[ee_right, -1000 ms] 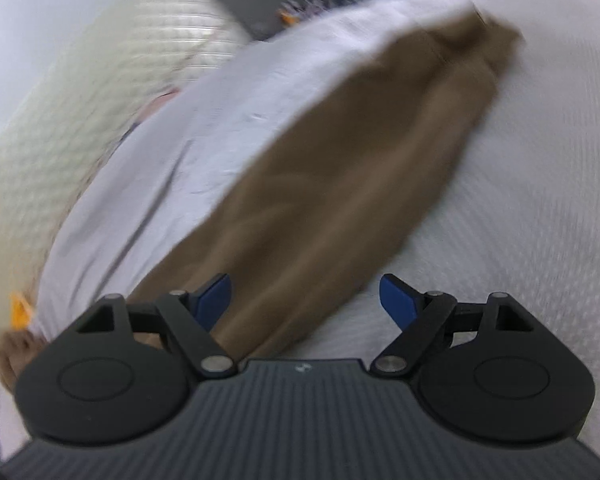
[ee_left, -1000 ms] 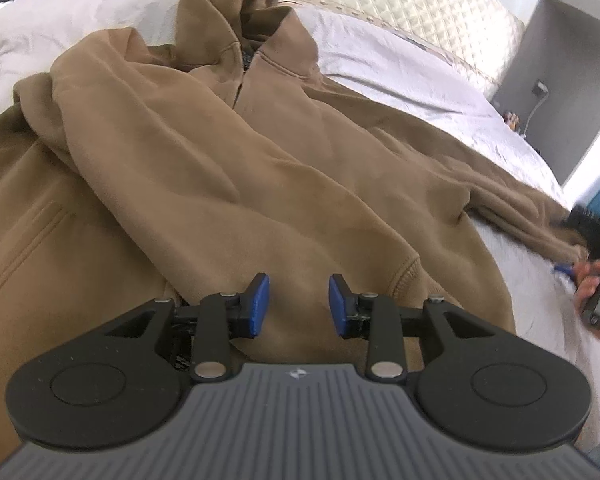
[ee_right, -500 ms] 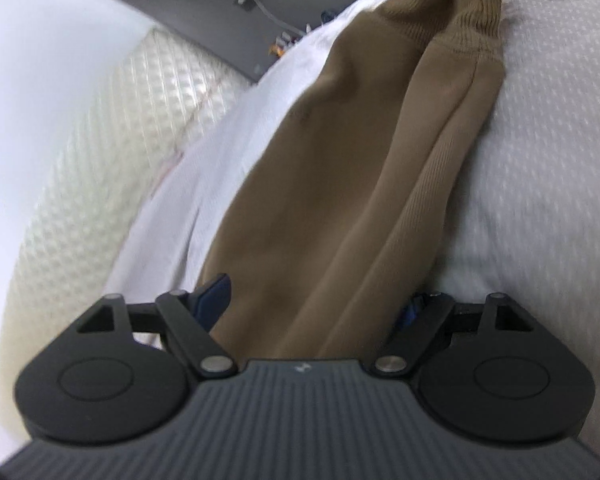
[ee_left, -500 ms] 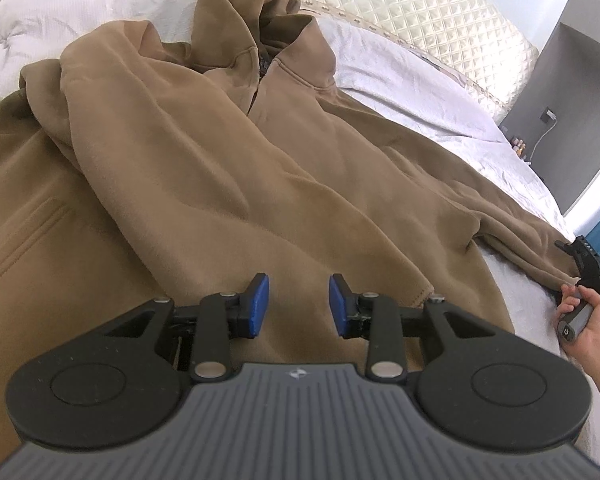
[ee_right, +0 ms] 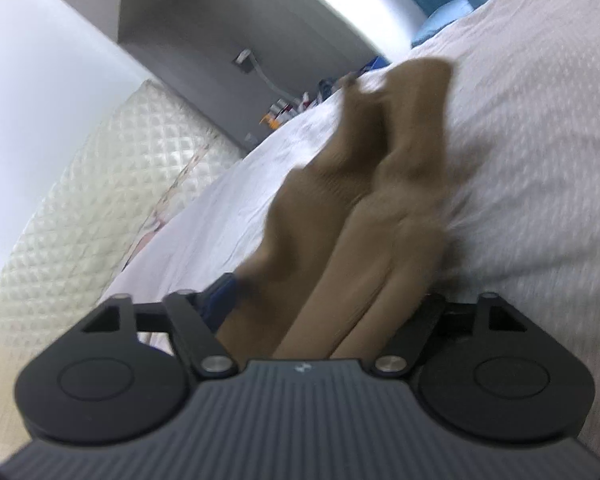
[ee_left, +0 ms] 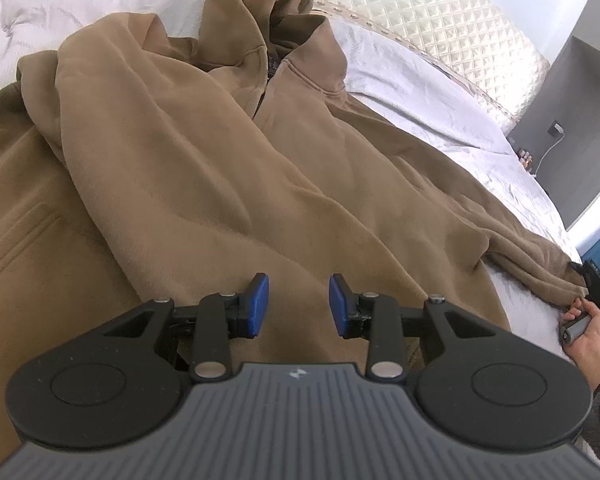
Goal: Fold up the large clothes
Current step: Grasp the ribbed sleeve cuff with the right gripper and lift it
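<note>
**Right sleeve pickup on a spread hoodie**

A large brown fleece hoodie (ee_left: 228, 184) is lying face-up on a pale grey quilted bed cover (ee_left: 412, 92), hood toward the cream diamond-stitched headboard (ee_left: 440, 16). One sleeve is lying folded across the chest; the opposite sleeve is extending outward toward the bed edge, which is judged to be the reason the two tools are working apart.

The left gripper (ee_left: 298, 304) is hovering low over the hem area of the hoodie. Its blue-padded jaws are standing parted with a clear gap, and nothing is lying between them. It is judged to be waiting in position to steady the body.

The right gripper (ee_right: 328, 304) is straddling the ribbed sleeve cuff (ee_right: 384, 152). The sleeve fabric is filling the space between its jaws, but one pad is hidden and the view is blurred, so whether the jaws are clamping the cloth cannot be told. In the left wrist view, the person's right hand (ee_left: 584, 336) is holding that tool at the sleeve end.
</note>
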The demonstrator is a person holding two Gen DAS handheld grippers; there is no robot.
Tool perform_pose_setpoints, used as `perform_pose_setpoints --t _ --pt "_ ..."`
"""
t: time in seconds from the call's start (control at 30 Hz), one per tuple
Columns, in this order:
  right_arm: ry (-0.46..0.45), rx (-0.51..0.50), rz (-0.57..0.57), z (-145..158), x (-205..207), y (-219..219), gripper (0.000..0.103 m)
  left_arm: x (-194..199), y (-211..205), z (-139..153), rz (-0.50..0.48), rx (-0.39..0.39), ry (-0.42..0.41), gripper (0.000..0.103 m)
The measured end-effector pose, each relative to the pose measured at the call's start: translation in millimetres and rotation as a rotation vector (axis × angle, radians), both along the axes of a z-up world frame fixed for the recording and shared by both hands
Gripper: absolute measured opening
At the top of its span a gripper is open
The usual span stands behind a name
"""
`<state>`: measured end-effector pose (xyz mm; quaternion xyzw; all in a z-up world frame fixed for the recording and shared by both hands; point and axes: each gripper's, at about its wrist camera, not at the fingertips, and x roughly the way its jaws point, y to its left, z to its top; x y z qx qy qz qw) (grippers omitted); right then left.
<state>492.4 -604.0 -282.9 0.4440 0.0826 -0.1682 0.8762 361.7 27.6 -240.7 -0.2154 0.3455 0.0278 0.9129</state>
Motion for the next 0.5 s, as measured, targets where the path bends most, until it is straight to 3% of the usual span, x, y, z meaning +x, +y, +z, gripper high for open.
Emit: perform_pose_setpoints --t 0.07,0.1,0.13,0.23,0.33,0.5 --pt "0.002 0.012 -0.034 -3 -3 -3 0.055 2 0 1 0.001 0.001 0.007 0.038" --pt "0.004 0.018 -0.046 -3 -4 -3 0.046 3 0 1 0.002 0.004 0.013 0.038" --pt "0.015 0.018 -0.053 -2 -1 -4 0.031 3 0 2 0.003 0.008 0.021 0.038" --pt "0.023 0.027 -0.057 5 4 -6 0.027 6 -2 7 0.009 0.019 0.039 0.038" --pt "0.012 -0.034 -0.037 25 2 -2 0.024 3 2 14 0.025 0.005 0.026 0.038" --pt "-0.056 -0.112 0.024 83 4 16 0.021 -8 12 40 0.058 0.035 -0.047 0.038"
